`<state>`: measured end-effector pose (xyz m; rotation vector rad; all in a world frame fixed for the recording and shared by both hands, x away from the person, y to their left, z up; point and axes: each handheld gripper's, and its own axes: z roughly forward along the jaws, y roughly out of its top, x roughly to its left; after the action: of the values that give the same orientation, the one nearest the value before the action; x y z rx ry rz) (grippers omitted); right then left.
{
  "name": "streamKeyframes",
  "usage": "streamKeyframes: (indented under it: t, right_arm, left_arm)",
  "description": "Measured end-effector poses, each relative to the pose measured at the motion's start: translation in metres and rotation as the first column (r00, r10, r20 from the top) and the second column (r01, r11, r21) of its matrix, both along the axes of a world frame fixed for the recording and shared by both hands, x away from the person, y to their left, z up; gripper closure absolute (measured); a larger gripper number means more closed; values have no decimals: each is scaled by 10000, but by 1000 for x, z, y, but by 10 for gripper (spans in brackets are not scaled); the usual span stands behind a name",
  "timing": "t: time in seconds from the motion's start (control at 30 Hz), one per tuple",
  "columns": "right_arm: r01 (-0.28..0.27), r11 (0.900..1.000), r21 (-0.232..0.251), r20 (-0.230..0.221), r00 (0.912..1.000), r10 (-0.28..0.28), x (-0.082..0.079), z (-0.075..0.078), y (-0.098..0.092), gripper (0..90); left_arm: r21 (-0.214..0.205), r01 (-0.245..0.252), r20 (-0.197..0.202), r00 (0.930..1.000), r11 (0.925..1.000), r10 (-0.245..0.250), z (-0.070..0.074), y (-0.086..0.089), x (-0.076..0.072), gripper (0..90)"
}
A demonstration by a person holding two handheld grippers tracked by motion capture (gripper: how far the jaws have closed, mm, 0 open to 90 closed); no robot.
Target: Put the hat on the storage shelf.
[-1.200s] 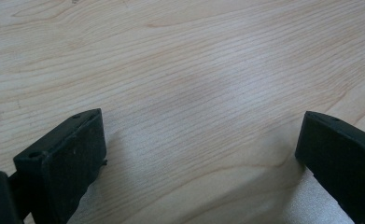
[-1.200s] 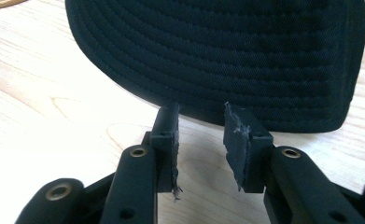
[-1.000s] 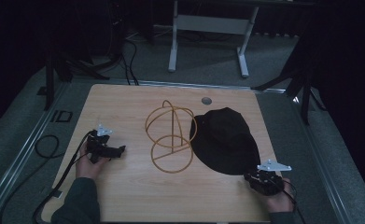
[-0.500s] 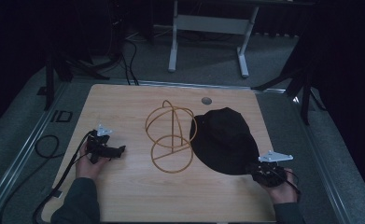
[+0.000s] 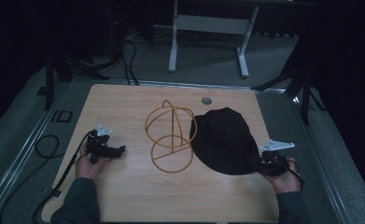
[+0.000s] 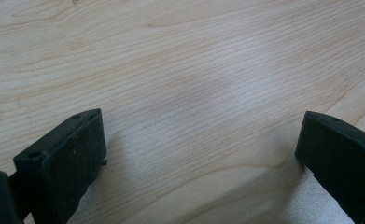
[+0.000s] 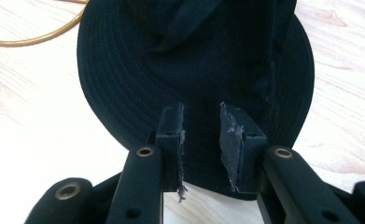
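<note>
Black hat (image 5: 224, 140) lies beside the wire frame (image 5: 171, 137); right tongs (image 7: 201, 140) narrow over its brim, likely to pinch; left tongs (image 6: 199, 154) gape idle.

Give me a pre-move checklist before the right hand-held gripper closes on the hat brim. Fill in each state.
1. Brim between the jaws: ok. The right hand-held gripper has the near edge of the black bucket hat in its gap.
2. Jaws closed on the fabric: not ok. A gap shows between them.
3. Hat lying on the wooden table: ok.
4. Hat free of the wire hat stand: cannot tell. In the high view their outlines meet.
5. Left hand-held gripper out of the way: ok. It is open over bare wood, at the stand's far side.
</note>
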<state>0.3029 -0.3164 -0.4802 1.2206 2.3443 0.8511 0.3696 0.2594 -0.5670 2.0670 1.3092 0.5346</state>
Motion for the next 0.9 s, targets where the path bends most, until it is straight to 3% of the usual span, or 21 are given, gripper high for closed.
streamKeyframes:
  t: [0.67,0.9]
  right_arm:
    - [127,9982,-593,-232,9996,-141,19,20,-9,613]
    - [-158,9981,-600,-692,9975,116,32,26,-9,537]
  left_arm:
    - [0,-2,-5,10000,10000,2,0,0,0,20]
    - [3,1,-5,10000,10000,-1,0,0,0,20]
